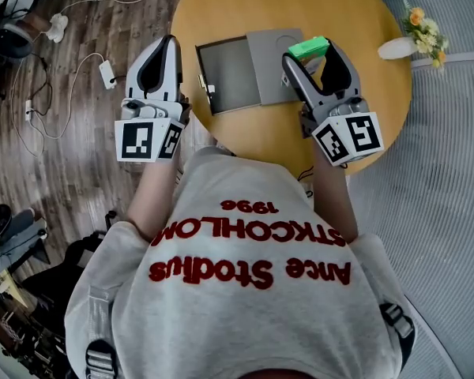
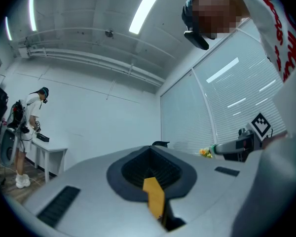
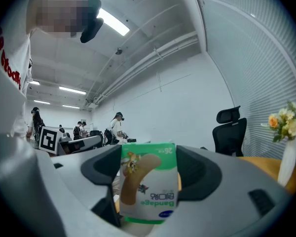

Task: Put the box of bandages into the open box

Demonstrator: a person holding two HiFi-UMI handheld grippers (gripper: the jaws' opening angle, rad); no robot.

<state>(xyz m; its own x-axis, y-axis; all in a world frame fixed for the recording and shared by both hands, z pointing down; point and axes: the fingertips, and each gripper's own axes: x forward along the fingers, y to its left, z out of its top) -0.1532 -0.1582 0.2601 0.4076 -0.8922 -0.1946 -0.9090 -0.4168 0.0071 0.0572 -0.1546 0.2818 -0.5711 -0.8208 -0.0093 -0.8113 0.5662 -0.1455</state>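
While I look down through the head view, the right gripper (image 1: 310,57) is clamped on the green box of bandages (image 1: 306,47), holding it over the far right corner of the grey open box (image 1: 229,77), whose lid lies flipped out flat to the right on the round wooden table (image 1: 245,6). My left gripper (image 1: 172,39) sits at the table's left edge, just beside the open box, and a white vase of flowers (image 1: 399,48) stands near the table's right rim. From the left gripper view, the two grey jaws meet with nothing held, only a thin yellow sliver showing in the slot between them; beyond them a person (image 2: 27,132) stands at a white desk (image 2: 50,148). From the right gripper view, the jaws press both sides of the box of bandages, its printed face turned to the camera and its lettering upside down; a black office chair (image 3: 230,127) stands to the right and several people (image 3: 116,127) stand far behind
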